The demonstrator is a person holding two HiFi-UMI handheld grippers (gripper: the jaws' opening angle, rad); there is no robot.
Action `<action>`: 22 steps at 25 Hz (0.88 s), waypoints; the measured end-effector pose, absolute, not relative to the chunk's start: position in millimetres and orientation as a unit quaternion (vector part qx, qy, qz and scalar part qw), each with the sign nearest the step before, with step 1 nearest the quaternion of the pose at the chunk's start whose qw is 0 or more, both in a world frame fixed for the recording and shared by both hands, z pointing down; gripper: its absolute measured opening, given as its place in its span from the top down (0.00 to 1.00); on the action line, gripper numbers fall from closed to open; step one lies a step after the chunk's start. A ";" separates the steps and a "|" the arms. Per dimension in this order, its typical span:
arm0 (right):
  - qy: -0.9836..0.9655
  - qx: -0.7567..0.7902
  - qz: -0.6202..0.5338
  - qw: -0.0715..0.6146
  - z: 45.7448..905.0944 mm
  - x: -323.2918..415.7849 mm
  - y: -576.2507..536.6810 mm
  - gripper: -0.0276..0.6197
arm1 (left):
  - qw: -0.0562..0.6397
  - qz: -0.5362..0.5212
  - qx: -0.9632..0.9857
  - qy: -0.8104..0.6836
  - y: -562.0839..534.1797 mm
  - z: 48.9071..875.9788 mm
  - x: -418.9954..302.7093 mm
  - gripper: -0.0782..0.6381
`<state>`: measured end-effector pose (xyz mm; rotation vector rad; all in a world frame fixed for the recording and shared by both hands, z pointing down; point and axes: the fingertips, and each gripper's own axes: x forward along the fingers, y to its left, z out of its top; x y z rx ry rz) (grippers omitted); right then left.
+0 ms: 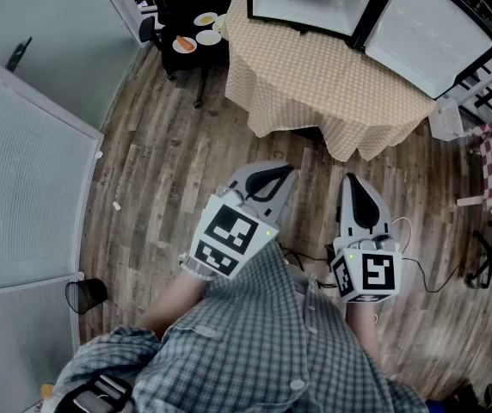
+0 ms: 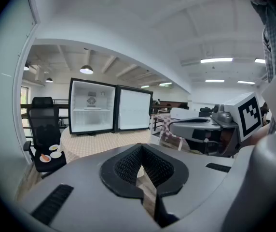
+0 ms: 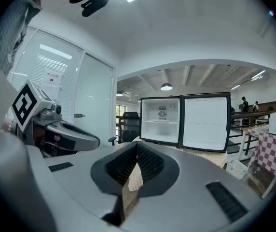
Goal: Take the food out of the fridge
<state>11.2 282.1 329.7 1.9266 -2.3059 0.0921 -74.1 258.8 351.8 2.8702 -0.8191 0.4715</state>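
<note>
Fridge sits on round table w/ checked cloth, door swung fully open to its right as seen from both gripper views. Interior is white w/ one shelf, and the gripper views show nothing clear on it. At the top edge of head view there's a reddish item on a white surface in the fridge, can't tell what it is. Food that is visible: 3 small plates on seat of black office chair, just left of the table. One plate carries an orange-red piece. L gripper and R gripper are held side by side over wood floor, near the table edge but apart from it, both aimed at the fridge. L jaws pressed together, nothing between the pads. R jaws look the same, closed to a thin slit and empty. Marker cubes face the head cam. Person's plaid shirt fills the bottom of head view. Glass partition on the left.
</note>
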 end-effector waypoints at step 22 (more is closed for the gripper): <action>-0.744 0.665 0.043 0.059 332.6 -19.8 270.6 0.94 | 0.063 0.146 0.951 -0.263 240.3 352.4 -121.7 0.88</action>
